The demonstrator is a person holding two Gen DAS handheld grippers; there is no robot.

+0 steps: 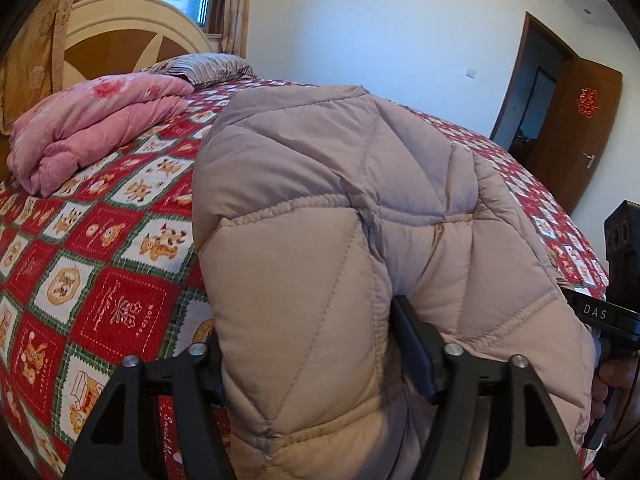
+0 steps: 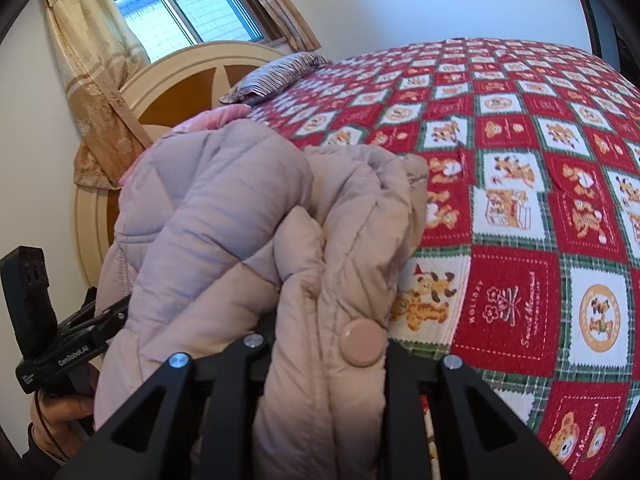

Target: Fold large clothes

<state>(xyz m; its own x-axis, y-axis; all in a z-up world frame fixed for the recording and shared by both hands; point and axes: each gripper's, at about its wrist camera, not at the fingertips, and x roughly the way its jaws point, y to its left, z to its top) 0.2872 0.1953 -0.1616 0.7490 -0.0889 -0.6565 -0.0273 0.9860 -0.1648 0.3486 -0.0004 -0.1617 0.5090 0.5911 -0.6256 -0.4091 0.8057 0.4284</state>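
Note:
A beige quilted padded coat [image 1: 360, 208] hangs bunched above the bed, held up by both grippers. My left gripper [image 1: 316, 360] is shut on a thick fold of it; the coat fills the space between its fingers [image 1: 412, 344]. My right gripper [image 2: 324, 364] is shut on the coat's front edge [image 2: 320, 248], where a round pink snap button [image 2: 362, 342] shows. The right gripper's body also shows at the right edge of the left wrist view [image 1: 616, 280], and the left gripper's body at the left edge of the right wrist view [image 2: 44, 320].
The bed carries a red, white and green checked cover with bear pictures [image 2: 520, 208]. A folded pink quilt [image 1: 96, 128] and a striped pillow [image 1: 204, 66] lie near the cream headboard [image 1: 120, 28]. A window with curtains is behind. An open brown door [image 1: 580, 128] stands at the right.

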